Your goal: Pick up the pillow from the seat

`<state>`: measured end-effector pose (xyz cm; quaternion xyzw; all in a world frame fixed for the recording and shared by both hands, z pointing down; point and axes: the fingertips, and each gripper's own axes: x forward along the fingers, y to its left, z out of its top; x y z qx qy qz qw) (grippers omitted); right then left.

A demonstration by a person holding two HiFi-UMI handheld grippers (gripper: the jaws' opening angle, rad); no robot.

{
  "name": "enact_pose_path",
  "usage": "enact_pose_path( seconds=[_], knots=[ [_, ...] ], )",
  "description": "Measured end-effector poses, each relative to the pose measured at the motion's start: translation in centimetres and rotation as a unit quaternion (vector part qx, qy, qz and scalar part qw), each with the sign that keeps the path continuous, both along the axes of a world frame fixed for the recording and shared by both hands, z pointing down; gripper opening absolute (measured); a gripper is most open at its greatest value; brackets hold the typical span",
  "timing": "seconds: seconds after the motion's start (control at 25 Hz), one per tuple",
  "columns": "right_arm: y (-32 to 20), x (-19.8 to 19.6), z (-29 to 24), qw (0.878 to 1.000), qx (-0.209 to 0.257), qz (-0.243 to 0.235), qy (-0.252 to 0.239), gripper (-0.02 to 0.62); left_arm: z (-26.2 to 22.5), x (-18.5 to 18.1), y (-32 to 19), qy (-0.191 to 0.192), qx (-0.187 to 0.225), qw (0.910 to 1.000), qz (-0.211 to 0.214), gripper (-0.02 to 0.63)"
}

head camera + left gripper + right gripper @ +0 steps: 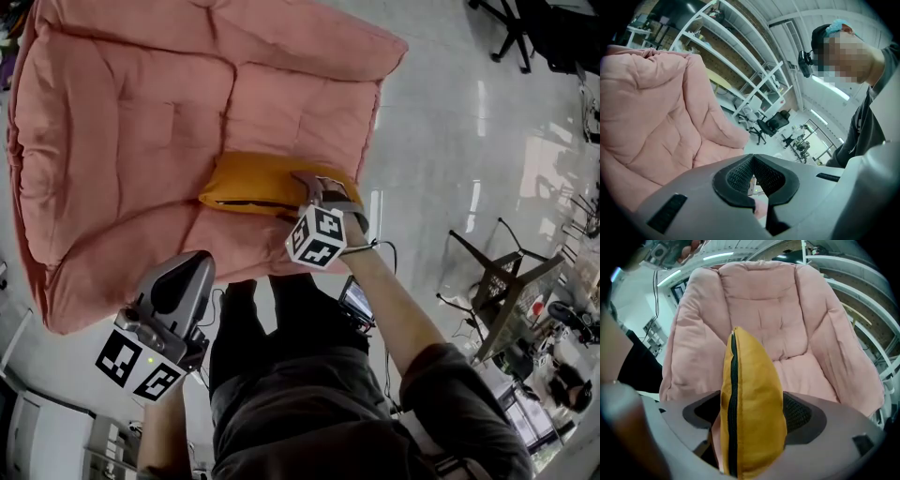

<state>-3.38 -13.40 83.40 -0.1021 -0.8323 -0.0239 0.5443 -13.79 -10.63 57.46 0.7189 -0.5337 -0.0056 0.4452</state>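
A mustard-yellow pillow (267,183) with a black zipper lies at the front edge of the pink padded seat (122,122). My right gripper (311,186) reaches onto its right end from the near side. In the right gripper view the pillow (754,394) stands edge-on between the wide-spread jaws of my right gripper (750,412); a strip of pink shows beside the left pad, so the pads are not pressing. My left gripper (186,279) hangs low at the seat's front left corner, off the cushion, jaws together and empty (753,182).
The pink seat (759,310) rises into a tall quilted back (647,112). The person's dark-clothed legs (281,356) stand right against the front edge. A black office chair (511,28) and a folding metal frame (497,291) stand on the glossy floor to the right. White shelving (740,70) lies beyond.
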Motion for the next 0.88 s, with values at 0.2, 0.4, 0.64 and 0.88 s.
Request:
enact_pose_path(
  seconds=[0.2,0.4,0.64,0.88],
  knots=[
    [-0.1,0.1,2.4,0.999,0.031,-0.031,0.022,0.362,1.0,-0.1,0.2,0.004,-0.01,0.9999,-0.007,0.009],
    [-0.8,0.0,3.4,0.998,0.043,-0.033,0.036,0.365,1.4,0.1,0.2,0.003,-0.017,0.9998,-0.008,0.009],
    [-0.6,0.2,5.2,0.996,0.04,-0.041,0.063,0.365,1.5,0.2,0.3,-0.002,-0.023,0.9997,-0.008,0.009],
    [-1.0,0.3,7.1,0.994,0.044,-0.047,0.085,0.362,1.7,0.6,0.6,-0.003,-0.03,0.9995,-0.008,0.009]
  ],
)
